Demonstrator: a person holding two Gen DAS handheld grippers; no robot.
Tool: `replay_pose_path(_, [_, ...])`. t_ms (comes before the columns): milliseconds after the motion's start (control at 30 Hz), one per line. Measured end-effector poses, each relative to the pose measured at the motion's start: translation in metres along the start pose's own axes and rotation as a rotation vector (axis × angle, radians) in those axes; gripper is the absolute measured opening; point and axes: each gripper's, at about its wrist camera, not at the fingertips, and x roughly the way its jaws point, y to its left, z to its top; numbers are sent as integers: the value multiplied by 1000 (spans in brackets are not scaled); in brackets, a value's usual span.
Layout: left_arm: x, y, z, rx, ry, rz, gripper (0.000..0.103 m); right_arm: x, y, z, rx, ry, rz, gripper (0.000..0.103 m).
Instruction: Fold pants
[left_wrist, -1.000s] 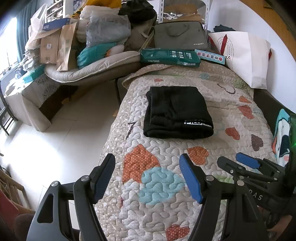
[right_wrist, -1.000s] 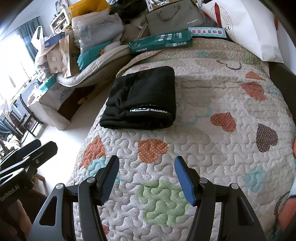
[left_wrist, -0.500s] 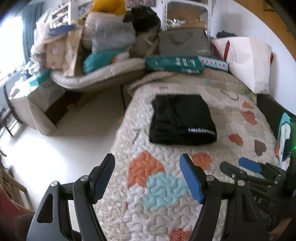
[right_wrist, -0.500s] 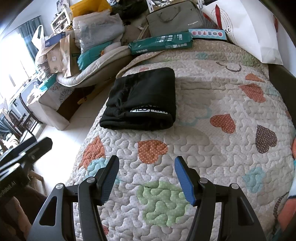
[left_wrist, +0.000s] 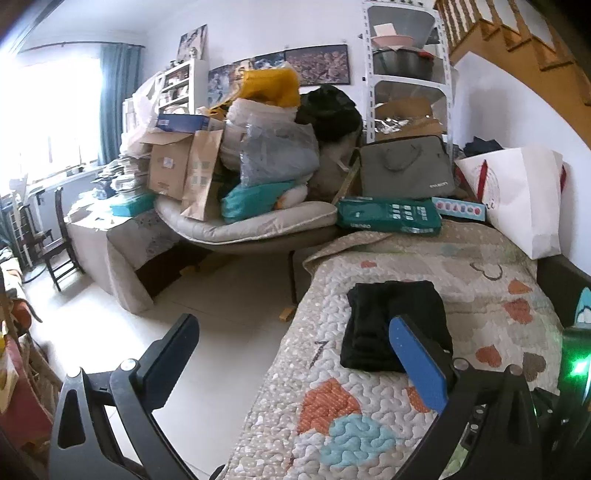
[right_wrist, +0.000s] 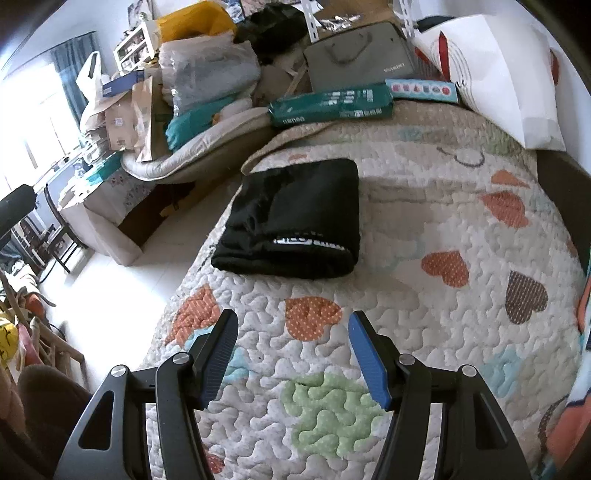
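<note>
The black pants (right_wrist: 295, 221) lie folded into a compact rectangle on the heart-patterned quilt (right_wrist: 424, 295), white lettering on the near fold. They also show in the left wrist view (left_wrist: 384, 325), partly behind my blue finger. My right gripper (right_wrist: 291, 354) is open and empty, held over the quilt well short of the pants. My left gripper (left_wrist: 295, 354) is open and empty, near the bed's left edge, tilted up toward the room.
A green box (right_wrist: 332, 103), a grey laptop bag (right_wrist: 362, 59) and a white paper bag (right_wrist: 498, 74) stand at the bed's far end. A cluttered lounger (left_wrist: 240, 221) and white floor (left_wrist: 184, 314) lie left of the bed.
The left gripper has pulled back and tilted upward, so the pants sit lower in its view. The right gripper has barely moved. The pants have not moved.
</note>
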Motion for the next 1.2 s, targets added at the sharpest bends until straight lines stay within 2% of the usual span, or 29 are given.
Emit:
replay_pose_path(200, [-2,-3,-2,15,12,19,103,-2,3,0,-12,-9,0,68])
replay_pose_path(500, [18,-10,-14,52,129,-47,103,0,3,-1,-2,-4,-10,68])
replay_pose_path(1200, [37,-23,-36,85,240,-114,103,4,2,-3,-5,-1,-31,69])
